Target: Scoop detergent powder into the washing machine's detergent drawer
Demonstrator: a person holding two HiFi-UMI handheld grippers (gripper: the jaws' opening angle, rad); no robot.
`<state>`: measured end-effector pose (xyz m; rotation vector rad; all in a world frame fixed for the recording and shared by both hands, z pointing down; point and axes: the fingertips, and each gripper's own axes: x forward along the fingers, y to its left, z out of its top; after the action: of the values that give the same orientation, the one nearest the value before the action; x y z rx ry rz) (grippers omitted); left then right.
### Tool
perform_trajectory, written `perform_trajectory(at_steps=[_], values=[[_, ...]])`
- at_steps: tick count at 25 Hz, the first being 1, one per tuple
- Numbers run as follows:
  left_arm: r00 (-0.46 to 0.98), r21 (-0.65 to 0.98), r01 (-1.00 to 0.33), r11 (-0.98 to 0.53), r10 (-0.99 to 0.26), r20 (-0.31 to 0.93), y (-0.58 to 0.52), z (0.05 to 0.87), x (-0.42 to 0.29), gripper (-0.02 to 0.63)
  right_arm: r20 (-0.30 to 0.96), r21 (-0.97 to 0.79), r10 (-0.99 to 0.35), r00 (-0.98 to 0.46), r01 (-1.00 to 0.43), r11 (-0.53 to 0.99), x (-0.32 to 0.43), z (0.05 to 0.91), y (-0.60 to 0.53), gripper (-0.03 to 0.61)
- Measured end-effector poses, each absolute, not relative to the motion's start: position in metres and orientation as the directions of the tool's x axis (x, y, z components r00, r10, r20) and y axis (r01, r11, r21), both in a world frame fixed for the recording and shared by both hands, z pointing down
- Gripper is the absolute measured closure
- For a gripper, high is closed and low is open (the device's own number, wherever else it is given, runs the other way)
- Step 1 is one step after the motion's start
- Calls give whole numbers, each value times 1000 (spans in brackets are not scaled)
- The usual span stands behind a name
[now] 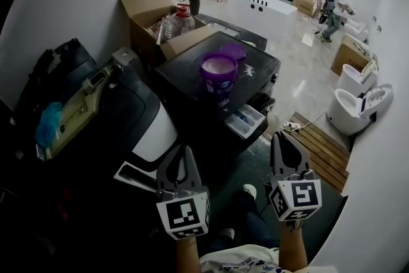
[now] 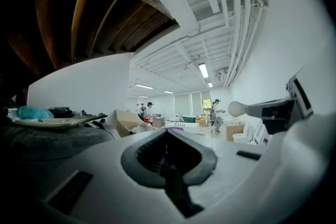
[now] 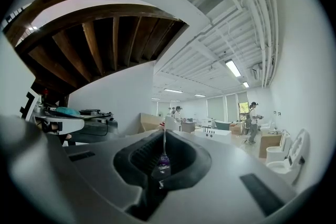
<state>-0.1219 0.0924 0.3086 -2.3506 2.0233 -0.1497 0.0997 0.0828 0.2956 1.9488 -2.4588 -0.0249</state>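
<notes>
– Left gripper (image 1: 182,153) and right gripper (image 1: 282,140): condition to be entered?
– Both closed, nothing held; both held upright, low, in front of the washing machine (image 1: 185,77).
– Detergent tub (image 1: 219,71)?
– Listed open, on the washing machine's top, straight ahead of both grippers. Detergent drawer (image 1: 246,119): pulled out at the machine's front, nearer the right gripper.

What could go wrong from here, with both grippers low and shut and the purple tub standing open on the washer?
1. The open purple plastic tub stands near the front edge of the dark washing machine top. A clumsy reach by the left gripper or the right gripper could tip it.
2. The pulled-out white detergent drawer sits lower and to one side of the tub, so powder may spill on the way.
</notes>
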Motion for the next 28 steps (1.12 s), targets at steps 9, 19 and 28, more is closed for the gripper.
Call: perform_trajectory(at_steps=[9, 19, 28], values=[[60, -119, -991, -65, -997, 53, 24, 310, -132, 611, -4, -1, -953, -303, -953, 303, 95, 300, -13, 557], [-44, -148, -988, 36, -998, 50, -88, 295, -126, 611, 25, -3, -911, -411, -912, 411, 97, 299, -153, 557], [-120, -157, -982, 107, -990, 75, -167, 302, -125, 611, 93, 12, -847, -524, -850, 527, 83, 310, -247, 557]])
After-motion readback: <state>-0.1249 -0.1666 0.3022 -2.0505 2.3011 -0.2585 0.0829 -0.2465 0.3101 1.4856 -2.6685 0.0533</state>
